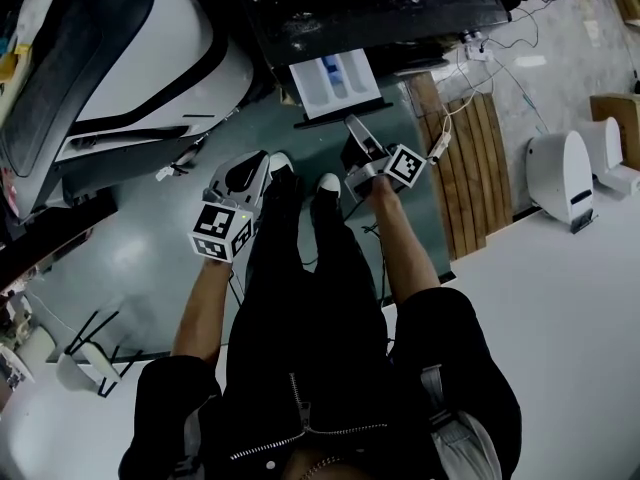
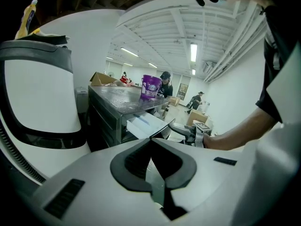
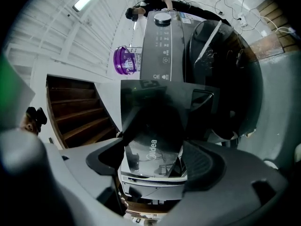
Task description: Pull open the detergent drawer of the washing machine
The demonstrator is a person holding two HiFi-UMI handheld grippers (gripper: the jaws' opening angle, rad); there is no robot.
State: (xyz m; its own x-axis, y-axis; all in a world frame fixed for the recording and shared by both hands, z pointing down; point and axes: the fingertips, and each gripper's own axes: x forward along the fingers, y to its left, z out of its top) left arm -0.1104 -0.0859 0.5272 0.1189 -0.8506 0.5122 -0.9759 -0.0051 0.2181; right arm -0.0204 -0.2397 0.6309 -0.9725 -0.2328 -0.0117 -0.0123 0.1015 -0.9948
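the detergent drawer stands well out of the washing machine, its white compartments showing from above. the right hand-held gripper is at the drawer's dark front panel, jaws wide. in the right gripper view that glossy front sits framed between them, though i cannot tell whether the pads touch it. the left hand-held gripper hangs low beside the person's legs, jaws closed tip to tip on nothing.

the job looks nearly or fully done. the likely risk is pulling further: the drawer could hit its stop hard or come out of its slot. the slick panel could also slip from loosely set jaws.
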